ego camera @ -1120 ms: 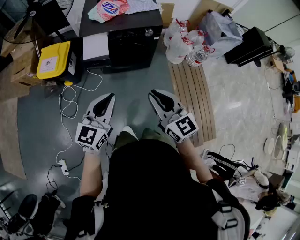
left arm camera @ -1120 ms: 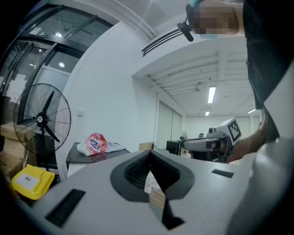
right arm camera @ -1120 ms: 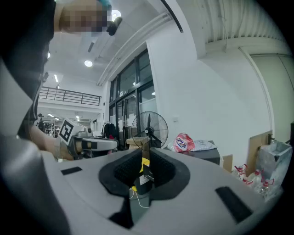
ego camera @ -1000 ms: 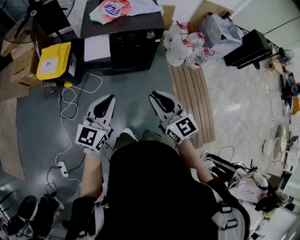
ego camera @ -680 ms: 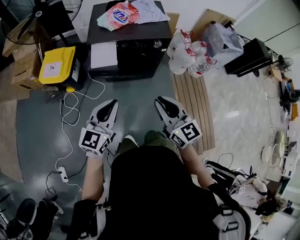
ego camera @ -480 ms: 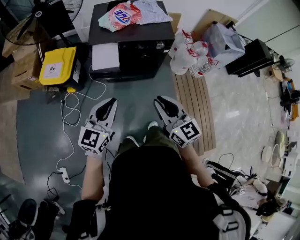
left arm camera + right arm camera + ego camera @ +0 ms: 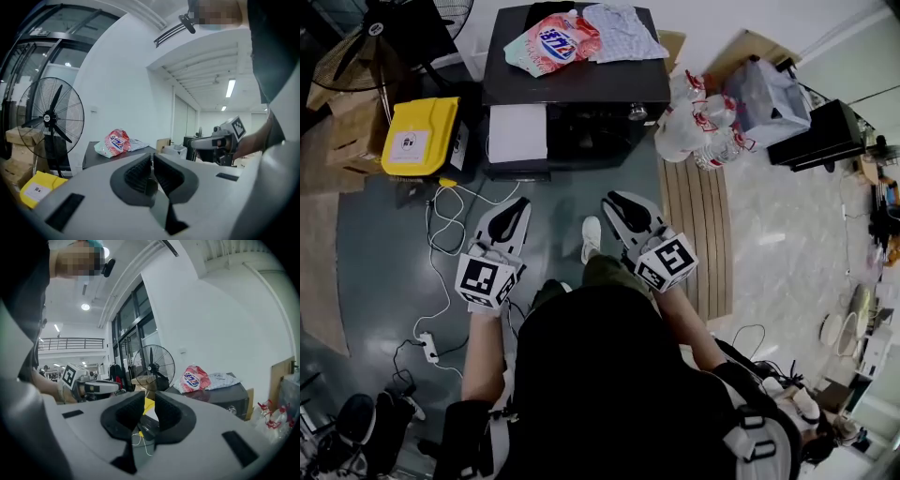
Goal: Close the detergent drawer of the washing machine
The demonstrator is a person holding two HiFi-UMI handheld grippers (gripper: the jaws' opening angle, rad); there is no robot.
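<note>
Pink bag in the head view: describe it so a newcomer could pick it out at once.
Find the dark washing machine at the top middle of the head view. On its flat top lie two soft things: the pink bag on the left, a pale cloth on the right. Only the bag is pink and red with a blue logo.

L tongs (image 7: pixel 517 199) jaws together – R tongs (image 7: pixel 615 200) slightly apart; both empty, held fwd.
</note>
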